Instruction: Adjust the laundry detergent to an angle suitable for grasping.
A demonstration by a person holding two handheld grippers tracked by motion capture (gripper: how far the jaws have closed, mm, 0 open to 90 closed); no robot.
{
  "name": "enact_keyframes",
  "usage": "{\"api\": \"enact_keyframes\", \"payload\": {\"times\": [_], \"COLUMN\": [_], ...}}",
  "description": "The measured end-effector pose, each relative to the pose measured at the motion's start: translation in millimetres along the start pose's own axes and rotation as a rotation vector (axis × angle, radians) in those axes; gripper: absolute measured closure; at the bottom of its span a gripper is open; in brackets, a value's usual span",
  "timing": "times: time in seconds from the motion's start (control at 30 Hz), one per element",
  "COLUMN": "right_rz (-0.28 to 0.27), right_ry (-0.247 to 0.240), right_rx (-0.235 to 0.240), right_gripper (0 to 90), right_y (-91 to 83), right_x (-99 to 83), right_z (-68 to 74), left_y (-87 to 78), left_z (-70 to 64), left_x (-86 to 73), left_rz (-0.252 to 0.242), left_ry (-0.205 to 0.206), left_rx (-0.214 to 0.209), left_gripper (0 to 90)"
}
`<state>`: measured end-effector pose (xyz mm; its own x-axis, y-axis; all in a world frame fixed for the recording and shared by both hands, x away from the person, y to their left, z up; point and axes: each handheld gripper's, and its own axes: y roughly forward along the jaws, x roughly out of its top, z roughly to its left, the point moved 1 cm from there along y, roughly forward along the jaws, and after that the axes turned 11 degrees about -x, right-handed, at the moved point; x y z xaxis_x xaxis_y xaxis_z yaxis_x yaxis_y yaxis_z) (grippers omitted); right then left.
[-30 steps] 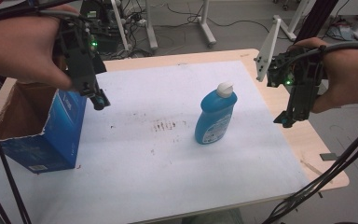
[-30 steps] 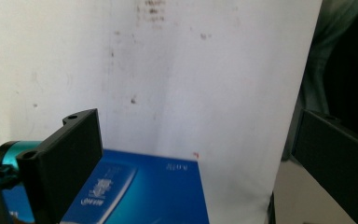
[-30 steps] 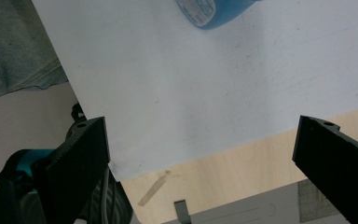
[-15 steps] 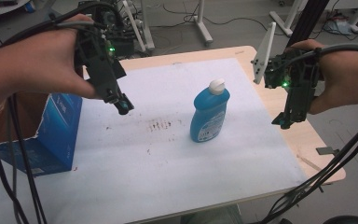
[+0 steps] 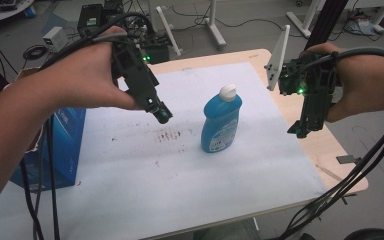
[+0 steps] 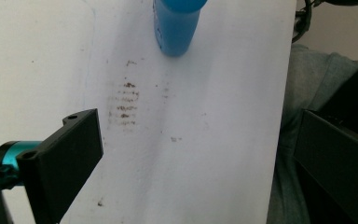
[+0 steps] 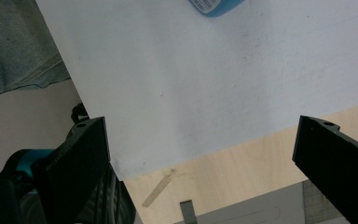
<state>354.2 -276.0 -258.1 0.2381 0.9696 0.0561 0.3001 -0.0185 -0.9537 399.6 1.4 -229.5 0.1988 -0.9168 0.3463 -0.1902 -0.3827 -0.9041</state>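
1. Nearest, a white sheet (image 5: pixel 180 190) covers the table, with brown smudges (image 5: pixel 167 135) near its middle.
2. At the left edge stands a blue box (image 5: pixel 65 145), well apart from the work.
3. A blue bottle (image 5: pixel 221 122) with a white cap (image 5: pixel 227 91) stands upright at the sheet's centre.
4. The left gripper (image 5: pixel 161 112) hovers just left of it, jaws wide apart and holding nothing.
5. The right gripper (image 5: pixel 302 131) hangs over the right edge, jaws also wide apart and holding nothing.
6. Likely step: grasping the bottle. Approach level and close on its body below the cap, so it does not tip.
7. Nothing stands between either gripper and the bottle.
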Motion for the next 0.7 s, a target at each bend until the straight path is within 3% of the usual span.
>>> {"api": "enact_keyframes", "payload": {"times": [0.43,0.7], "right_rz": [0.015,0.008], "right_ry": [0.001,0.002], "right_rx": [0.002,-0.005], "right_gripper": [2.9,2.9], "right_y": [1.5,-1.0], "right_x": [-1.2,-0.6], "right_z": [-0.4,-0.8], "left_y": [17.8,35.2], "left_z": [2.5,1.3], "left_x": [21.7,35.0], "left_rz": [-0.068,-0.052], "left_ry": [-0.013,-0.015], "left_rx": [0.012,0.002], "left_gripper": [1.8,1.7]}}
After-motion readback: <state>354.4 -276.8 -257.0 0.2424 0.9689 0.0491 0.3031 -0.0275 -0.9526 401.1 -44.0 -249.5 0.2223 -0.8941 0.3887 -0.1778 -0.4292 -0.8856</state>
